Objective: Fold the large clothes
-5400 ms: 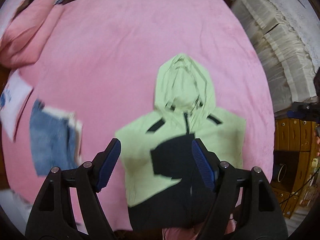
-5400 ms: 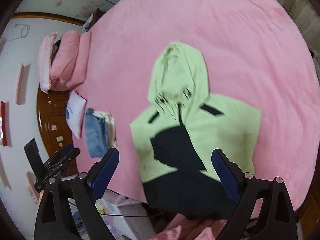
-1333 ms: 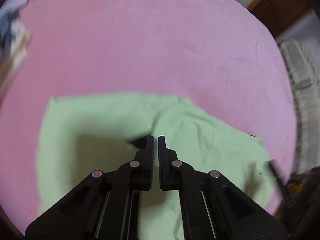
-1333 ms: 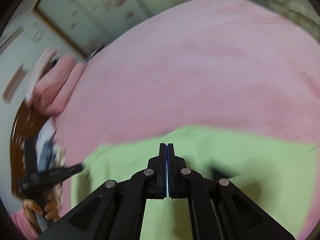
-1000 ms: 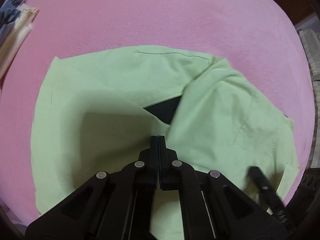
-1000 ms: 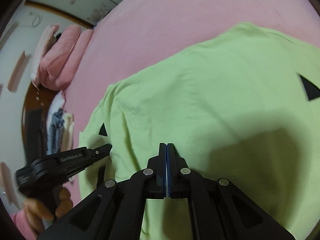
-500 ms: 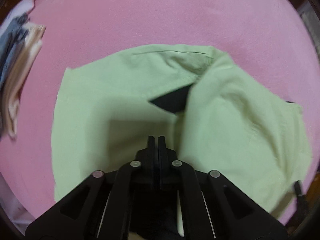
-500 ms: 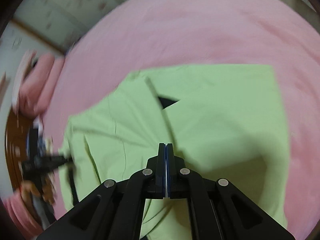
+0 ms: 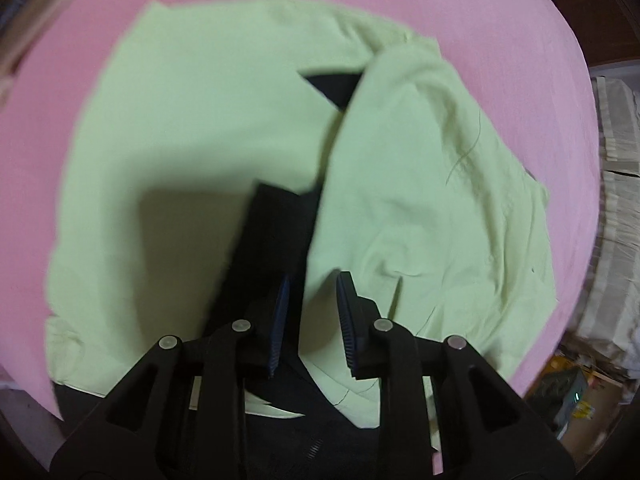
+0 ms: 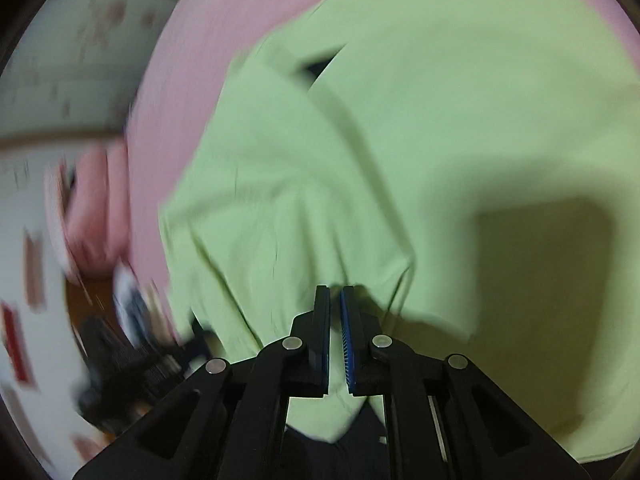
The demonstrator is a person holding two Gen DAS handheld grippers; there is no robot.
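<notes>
the light green hoodie [image 9: 208, 128] lay spread on the pink bedspread [image 9: 500, 20], its hood part doubled over the body so a black panel [image 9: 332, 84] showed in the gap, likely a fold just laid down. the left gripper [image 9: 312, 312] stood parted above the cloth, holding nothing, while the right gripper [image 10: 335, 332] showed only a narrow slit between its pads, apparently letting the fabric go.

Bedroom: pink bed [image 9: 500, 20], pillow [image 10: 92, 216]
</notes>
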